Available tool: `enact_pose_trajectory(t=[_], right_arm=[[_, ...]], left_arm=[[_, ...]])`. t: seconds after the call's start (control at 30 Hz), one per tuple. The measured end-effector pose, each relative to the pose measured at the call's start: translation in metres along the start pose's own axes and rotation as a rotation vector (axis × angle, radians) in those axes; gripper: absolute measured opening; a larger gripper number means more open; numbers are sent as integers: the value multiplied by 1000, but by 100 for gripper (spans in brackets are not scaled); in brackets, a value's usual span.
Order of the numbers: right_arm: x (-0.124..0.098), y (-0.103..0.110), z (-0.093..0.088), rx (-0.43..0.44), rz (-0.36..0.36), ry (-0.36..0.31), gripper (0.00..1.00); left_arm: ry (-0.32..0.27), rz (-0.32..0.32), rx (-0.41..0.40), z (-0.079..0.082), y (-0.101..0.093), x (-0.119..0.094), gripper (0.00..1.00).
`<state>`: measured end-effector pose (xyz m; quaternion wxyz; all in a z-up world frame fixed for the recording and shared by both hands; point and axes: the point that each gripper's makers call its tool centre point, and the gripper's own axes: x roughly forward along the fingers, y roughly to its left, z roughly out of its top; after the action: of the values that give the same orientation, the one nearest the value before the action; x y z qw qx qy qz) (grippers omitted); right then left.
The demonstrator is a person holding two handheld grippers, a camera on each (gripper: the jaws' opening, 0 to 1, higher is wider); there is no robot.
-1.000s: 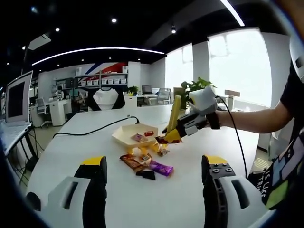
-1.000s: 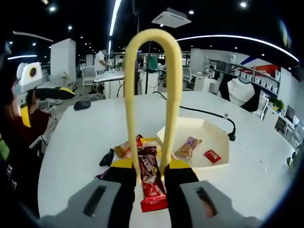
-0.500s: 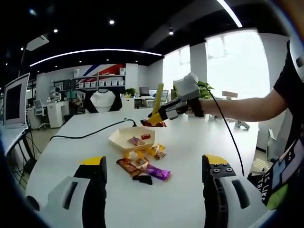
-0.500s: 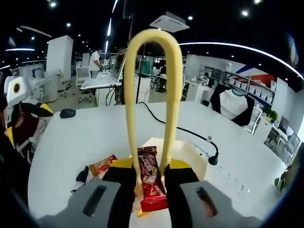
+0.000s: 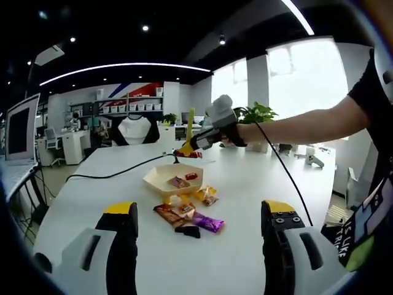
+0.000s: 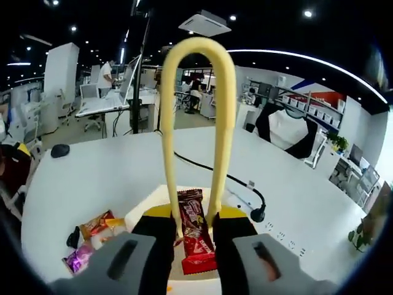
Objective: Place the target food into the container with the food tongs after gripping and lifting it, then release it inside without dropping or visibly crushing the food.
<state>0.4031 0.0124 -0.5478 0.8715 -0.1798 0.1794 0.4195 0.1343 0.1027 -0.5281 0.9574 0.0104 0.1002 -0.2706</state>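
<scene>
1. In the right gripper view I see my right gripper (image 6: 195,228) squeezing the yellow food tongs (image 6: 195,123), whose looped end stands upright ahead of the jaws.
2. The tongs pinch a red-wrapped snack bar (image 6: 192,230), my target food, held between their two arms and clear of the table.
3. Just below the bar lies the pale shallow container (image 6: 144,203), its rim showing on either side of the jaws.
4. In the left gripper view the same right gripper (image 5: 184,149) hangs above the far edge of the container (image 5: 161,176), which already holds two small wrapped snacks (image 5: 183,179).
5. My left gripper (image 5: 198,224) stands with its jaws wide apart and holds nothing, low over the white table (image 5: 258,184).
6. Loose snacks (image 5: 190,215) lie on the table just in front of the container, among them a purple wrapper and a dark one.
7. A black cable (image 5: 116,172) runs across the table behind the container.
</scene>
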Motion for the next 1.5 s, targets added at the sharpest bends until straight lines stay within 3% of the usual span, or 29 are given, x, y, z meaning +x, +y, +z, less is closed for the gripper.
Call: enact_pose_trajectory(t=[0.1, 0.4, 0.87, 1.03, 1.2, 1.37, 1.5], right_arm=[[4, -1, 1, 53, -8, -16, 20], [12, -11, -12, 68, -35, 19, 21], [4, -3, -17, 89, -28, 2, 25], [-3, -5, -19, 118, -64, 0, 25], [-13, 6, -26, 146, -60, -9, 25], [-22, 23, -39, 105, -37, 8, 25], [-30, 40, -47, 98, 31, 6, 26]], left_arm=[[3, 11, 12, 0, 3, 0, 88], [-2, -19, 5, 1, -6, 3, 87], [-8, -38, -19, -1, -10, 0, 87], [-11, -31, -9, 1, -8, -2, 87], [-12, -34, 0, 2, -8, -2, 87], [-14, -43, 0, 2, -11, -2, 87], [-15, -45, -4, 1, -13, -1, 87]])
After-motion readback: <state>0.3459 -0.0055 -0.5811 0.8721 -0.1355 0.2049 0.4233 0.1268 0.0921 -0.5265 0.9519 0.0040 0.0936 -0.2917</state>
